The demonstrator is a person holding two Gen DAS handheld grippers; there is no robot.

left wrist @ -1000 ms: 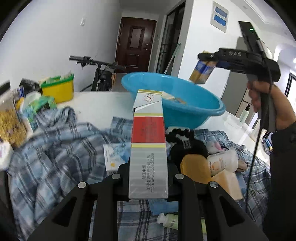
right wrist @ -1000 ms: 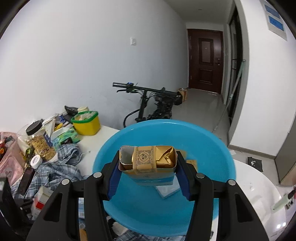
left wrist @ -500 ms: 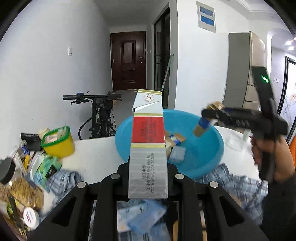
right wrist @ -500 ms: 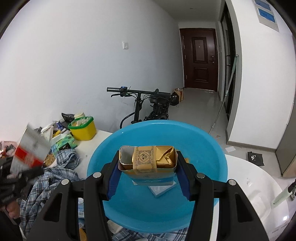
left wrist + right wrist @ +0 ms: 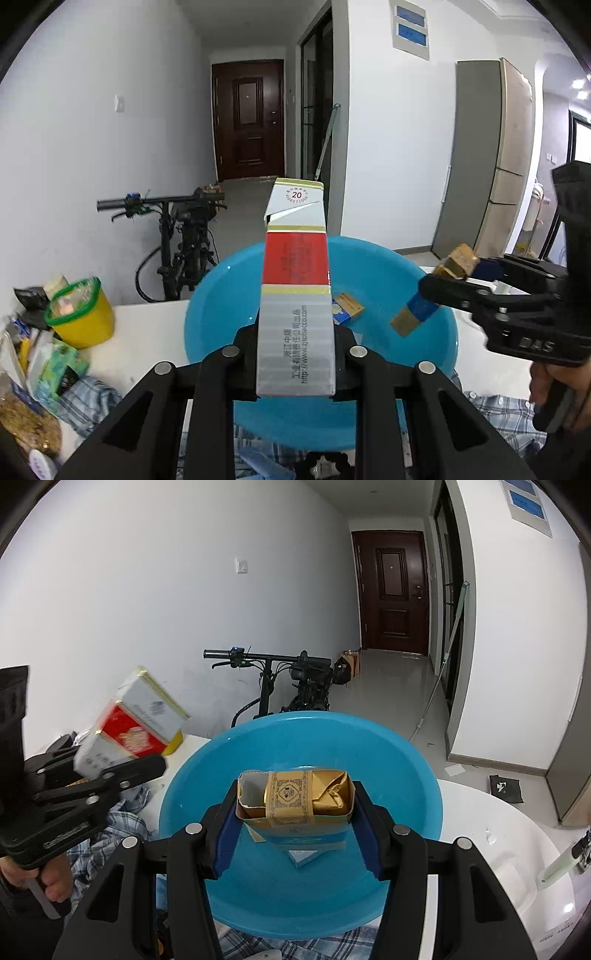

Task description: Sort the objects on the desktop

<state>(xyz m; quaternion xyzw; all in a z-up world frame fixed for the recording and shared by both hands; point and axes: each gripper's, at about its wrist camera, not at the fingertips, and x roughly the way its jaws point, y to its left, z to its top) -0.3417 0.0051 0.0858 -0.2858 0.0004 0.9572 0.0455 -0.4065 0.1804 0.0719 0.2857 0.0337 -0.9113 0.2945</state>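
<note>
Two light, crushable cigarette packs above a blue basin (image 5: 424, 775): red pack (image 5: 295, 302) clamped at its base in left gripper (image 5: 295, 369), torn gold pack (image 5: 295, 805) pinched across its sides in right gripper (image 5: 295, 834).

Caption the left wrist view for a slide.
Left gripper holds a red-and-silver pack before the blue basin.

Bright even daylight, soft shadows; strong fisheye bending, dark corner vignette; slight motion blur left edge.
</note>
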